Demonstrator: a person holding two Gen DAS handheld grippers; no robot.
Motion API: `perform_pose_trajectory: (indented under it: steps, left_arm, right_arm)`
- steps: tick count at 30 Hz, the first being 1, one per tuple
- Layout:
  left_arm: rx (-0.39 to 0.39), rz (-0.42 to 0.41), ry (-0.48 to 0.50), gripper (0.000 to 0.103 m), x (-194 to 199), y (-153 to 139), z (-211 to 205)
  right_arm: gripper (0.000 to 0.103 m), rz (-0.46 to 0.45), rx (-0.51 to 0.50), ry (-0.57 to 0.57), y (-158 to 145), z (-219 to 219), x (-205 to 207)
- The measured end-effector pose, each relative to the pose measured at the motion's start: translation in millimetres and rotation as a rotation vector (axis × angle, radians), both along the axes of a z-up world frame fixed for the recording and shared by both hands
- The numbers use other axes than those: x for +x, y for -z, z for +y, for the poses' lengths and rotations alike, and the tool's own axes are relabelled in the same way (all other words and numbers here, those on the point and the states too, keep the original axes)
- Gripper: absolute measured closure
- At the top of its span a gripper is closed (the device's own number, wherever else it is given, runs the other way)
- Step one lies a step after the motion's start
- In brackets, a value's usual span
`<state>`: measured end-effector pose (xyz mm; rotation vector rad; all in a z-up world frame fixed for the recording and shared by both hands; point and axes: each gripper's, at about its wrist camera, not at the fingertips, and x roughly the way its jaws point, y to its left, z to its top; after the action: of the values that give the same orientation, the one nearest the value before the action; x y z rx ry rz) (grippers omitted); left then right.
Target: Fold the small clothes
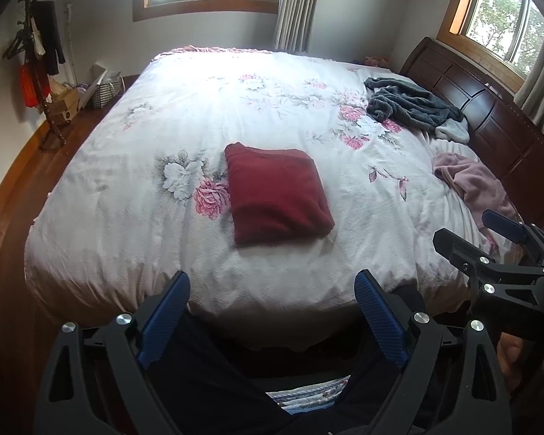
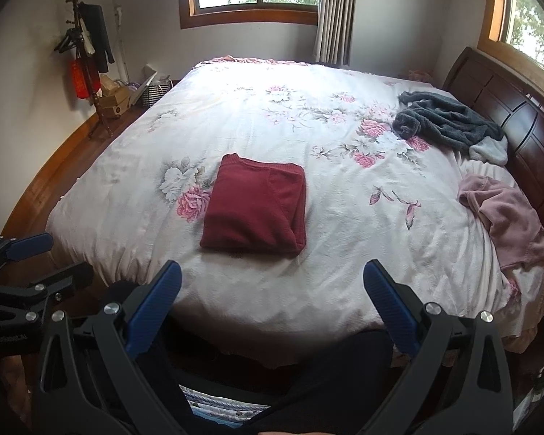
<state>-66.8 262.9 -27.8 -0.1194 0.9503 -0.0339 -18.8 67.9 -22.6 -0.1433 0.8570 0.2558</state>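
Note:
A dark red garment point(image 1: 277, 194) point(image 2: 255, 204) lies folded into a neat square near the front of the bed. A pink garment point(image 1: 471, 181) point(image 2: 504, 214) lies crumpled at the right edge, and a grey fleece garment point(image 1: 409, 103) point(image 2: 449, 121) is heaped further back by the headboard. My left gripper point(image 1: 272, 281) hangs open above the bed's front edge, holding nothing. My right gripper point(image 2: 272, 272) is also open and empty, just short of the red garment. Each gripper shows at the side of the other's view.
The bed carries a white floral quilt point(image 1: 199, 108) point(image 2: 235, 116). A dark wooden headboard point(image 1: 489, 108) point(image 2: 518, 116) runs along the right. A coat stand point(image 1: 40, 61) point(image 2: 87, 54) and a basket point(image 1: 107, 90) stand on the wooden floor at the left. Dark trouser legs show below the grippers.

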Motion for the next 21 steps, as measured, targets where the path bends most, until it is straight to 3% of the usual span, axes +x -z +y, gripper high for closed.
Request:
perform_pose_trajectory:
  steps: [21]
  left_arm:
    - [-0.005, 0.006, -0.009, 0.011, 1.5, 4.5, -1.9]
  right_arm:
    - [0.003, -0.003, -0.001, 0.007, 4.5, 3.5, -0.7]
